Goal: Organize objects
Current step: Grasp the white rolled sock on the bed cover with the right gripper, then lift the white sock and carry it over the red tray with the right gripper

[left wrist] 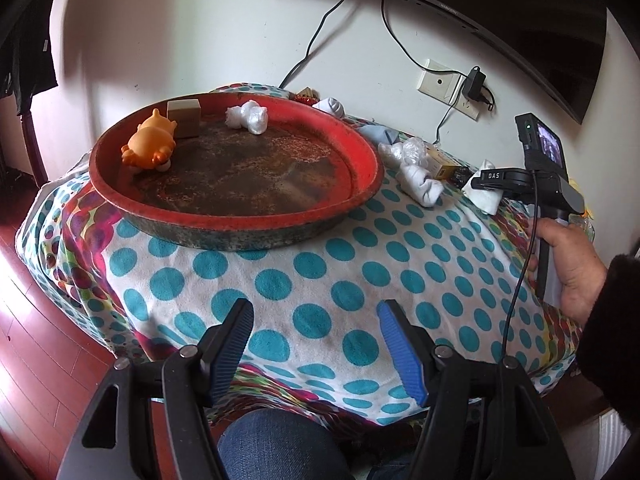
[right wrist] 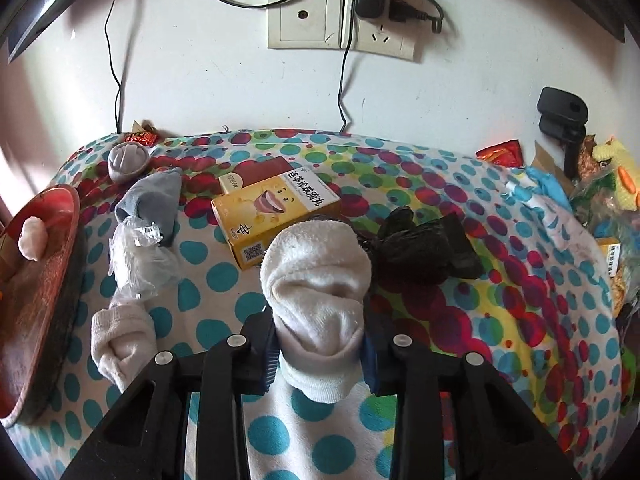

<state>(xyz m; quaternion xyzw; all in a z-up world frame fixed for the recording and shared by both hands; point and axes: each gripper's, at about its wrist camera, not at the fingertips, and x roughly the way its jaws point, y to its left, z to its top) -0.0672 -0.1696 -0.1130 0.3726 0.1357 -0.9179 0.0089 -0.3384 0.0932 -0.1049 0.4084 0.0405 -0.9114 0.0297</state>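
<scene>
Holding toy (left wrist: 151, 142), box (left wrist: 184, 118): red tray (left wrist: 362, 148)

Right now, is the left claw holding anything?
No, the left claw stands open above the dotted cloth with nothing between its blue pads.

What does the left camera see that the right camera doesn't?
Only the left wrist view shows the orange plastic animal toy and the tan cardboard box inside the round red tray, plus the empty, open left gripper.

Only the right wrist view shows the right gripper shut on a rolled white sock, the grey sock and black crumpled bag.

Both show the tray, the spotted blanket, the yellow carton and the white wall socket.
</scene>
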